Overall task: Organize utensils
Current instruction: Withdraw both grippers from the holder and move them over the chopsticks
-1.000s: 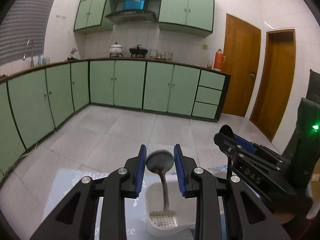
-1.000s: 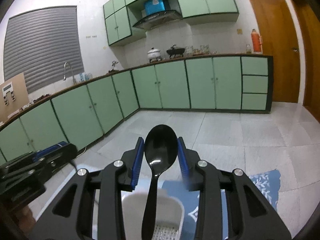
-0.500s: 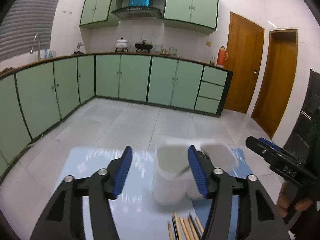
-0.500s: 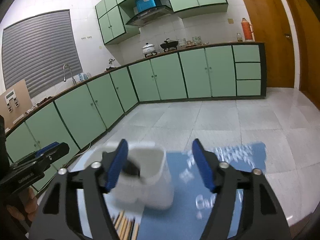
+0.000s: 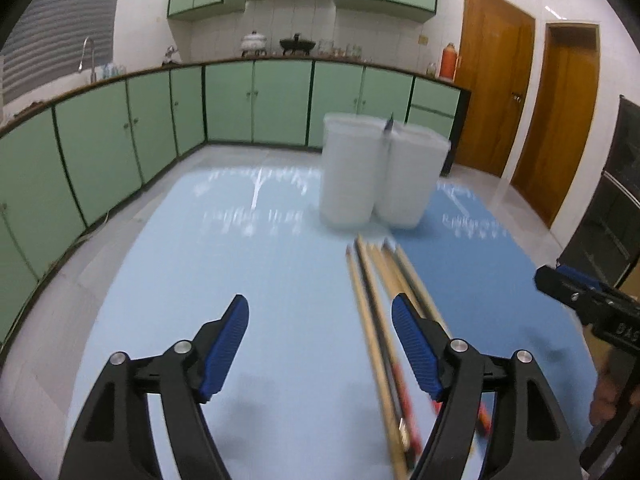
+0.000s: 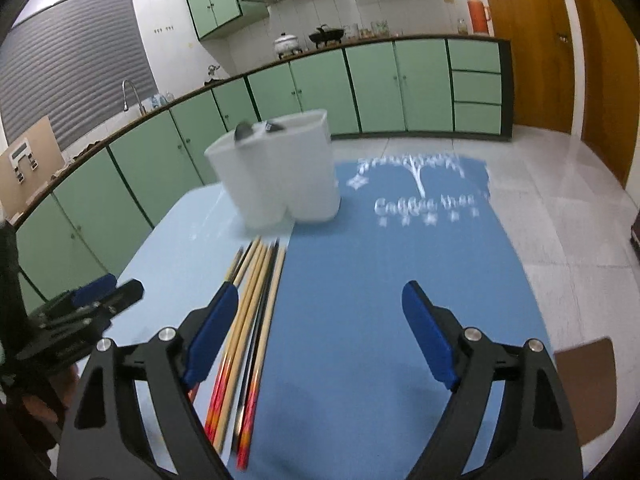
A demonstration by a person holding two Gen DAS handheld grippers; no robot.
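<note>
A white two-compartment utensil holder stands on the blue mats; it also shows in the right wrist view. Two spoon tips poke above its rim. Several chopsticks lie in a bundle on the table in front of the holder, seen too in the right wrist view. My left gripper is open and empty, low over the light blue mat, left of the chopsticks. My right gripper is open and empty over the darker blue mat, right of the chopsticks.
A light blue mat and a darker blue mat with white print cover the table. Green kitchen cabinets line the far wall. Wooden doors stand at the right. A brown chair corner shows beside the table.
Both grippers held spoons over the holder one second ago. They opened, left the spoons in the holder, and pulled back and down toward the table near the chopsticks.
</note>
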